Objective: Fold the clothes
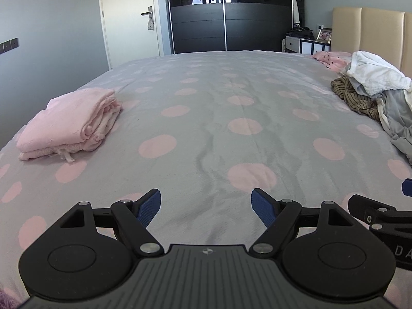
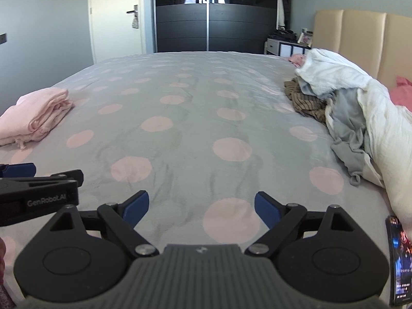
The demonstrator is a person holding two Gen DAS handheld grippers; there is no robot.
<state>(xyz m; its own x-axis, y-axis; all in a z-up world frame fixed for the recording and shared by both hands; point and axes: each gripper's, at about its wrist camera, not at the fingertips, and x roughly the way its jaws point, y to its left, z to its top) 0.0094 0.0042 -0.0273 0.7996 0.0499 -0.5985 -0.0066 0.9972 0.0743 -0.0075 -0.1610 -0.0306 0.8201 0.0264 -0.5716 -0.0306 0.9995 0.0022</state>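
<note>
A folded pink garment (image 1: pixel 69 123) lies on the left of the grey bedspread with pink dots (image 1: pixel 219 108); it also shows in the right wrist view (image 2: pixel 33 116). A heap of unfolded clothes (image 1: pixel 376 90), white, grey and brown-striped, lies on the right; in the right wrist view the heap (image 2: pixel 347 108) is closer. My left gripper (image 1: pixel 206 206) is open and empty, low over the near bedspread. My right gripper (image 2: pixel 200 208) is open and empty beside it. Each gripper shows at the edge of the other's view.
A beige headboard (image 1: pixel 373 33) stands at the right. A dark wardrobe (image 1: pixel 226 13), a door (image 1: pixel 128 18) and a bedside cabinet (image 1: pixel 303 43) lie beyond the bed. A phone (image 2: pixel 399 262) lies at the near right edge.
</note>
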